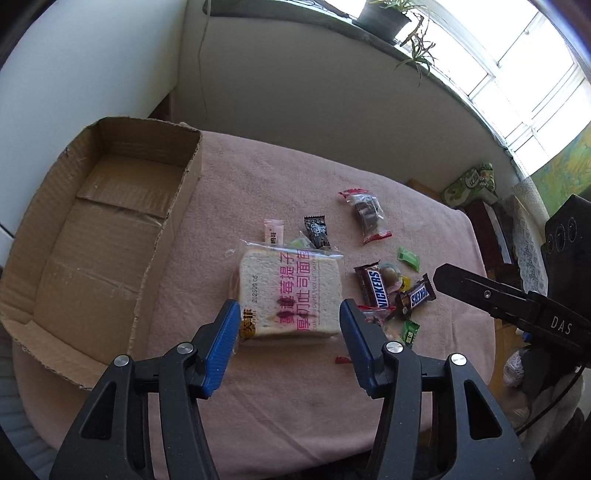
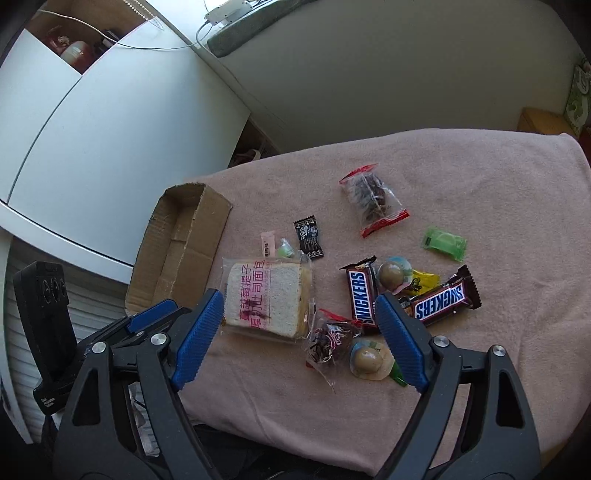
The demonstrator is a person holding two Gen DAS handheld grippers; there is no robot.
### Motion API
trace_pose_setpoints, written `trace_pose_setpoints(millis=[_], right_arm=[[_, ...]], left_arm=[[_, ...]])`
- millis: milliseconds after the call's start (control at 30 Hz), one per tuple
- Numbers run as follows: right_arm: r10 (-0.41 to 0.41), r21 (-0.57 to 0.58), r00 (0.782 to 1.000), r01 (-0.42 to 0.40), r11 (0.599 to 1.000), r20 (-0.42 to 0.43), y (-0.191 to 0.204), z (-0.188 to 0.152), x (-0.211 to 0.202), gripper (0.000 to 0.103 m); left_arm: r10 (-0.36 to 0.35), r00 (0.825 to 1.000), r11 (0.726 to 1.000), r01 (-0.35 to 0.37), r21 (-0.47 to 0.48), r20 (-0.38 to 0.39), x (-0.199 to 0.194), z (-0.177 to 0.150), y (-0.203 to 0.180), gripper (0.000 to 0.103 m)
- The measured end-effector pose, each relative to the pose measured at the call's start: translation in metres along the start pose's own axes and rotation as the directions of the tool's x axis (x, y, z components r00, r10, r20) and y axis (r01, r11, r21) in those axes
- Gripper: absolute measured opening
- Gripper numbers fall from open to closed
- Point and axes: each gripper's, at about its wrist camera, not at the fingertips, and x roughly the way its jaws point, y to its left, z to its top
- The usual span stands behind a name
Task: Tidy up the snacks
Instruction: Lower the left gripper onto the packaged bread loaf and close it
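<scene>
A wrapped slice of toast bread point(image 1: 290, 295) with pink print lies mid-table; it also shows in the right wrist view point(image 2: 267, 299). My left gripper point(image 1: 290, 317) is open, its blue pads either side of the bread's near end, just above it. My right gripper point(image 2: 299, 314) is open and empty, hovering over the bread and a dark candy bag point(image 2: 328, 341). Two Snickers bars point(image 2: 362, 291) point(image 2: 441, 297), wrapped eggs point(image 2: 369, 360), green packets point(image 2: 443, 243) and a red-edged date pack point(image 2: 375, 201) lie to the right. An empty cardboard box point(image 1: 99, 236) stands left.
A pink cloth point(image 2: 461, 177) covers the table. Small sachets point(image 1: 274, 230) and a black candy point(image 1: 317, 232) lie behind the bread. The right gripper's black body point(image 1: 517, 302) reaches in from the right. A white cabinet point(image 2: 92, 129) stands left, a windowsill with plants point(image 1: 391, 22) behind.
</scene>
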Motion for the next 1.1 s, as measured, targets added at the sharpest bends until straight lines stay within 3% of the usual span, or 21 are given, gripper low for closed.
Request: trace_pose_setpoints(millis=[167,367,900,1100], right_arm=[[0.073,0.04,0.994,-0.07,0.997,-0.077,0.002,-0.001,0.032,0.076],[0.074,0.052,0.984,-0.067,0.996,-0.16,0.004,0.003,0.069,0.064],[0.11,0.134,0.96,-0.077,0.988,-0.259,-0.006,0.008,0.118,0.06],[0.098,0.125,0.958,-0.067,0.99,-0.268,-0.006,0.005,0.126,0.06]], left_arm=[[0.021,0.998,1.0,-0.021,-0.006,-0.059,0.016,0.001,0.015,0.054],[0.034,0.996,0.999,-0.035,-0.012,-0.084,0.034,0.005,0.025,0.054],[0.018,0.992,0.999,-0.024,-0.048,-0.123,0.067,0.007,0.039,0.054],[0.025,0.993,1.0,-0.026,-0.015,-0.114,0.071,0.01,0.035,0.054]])
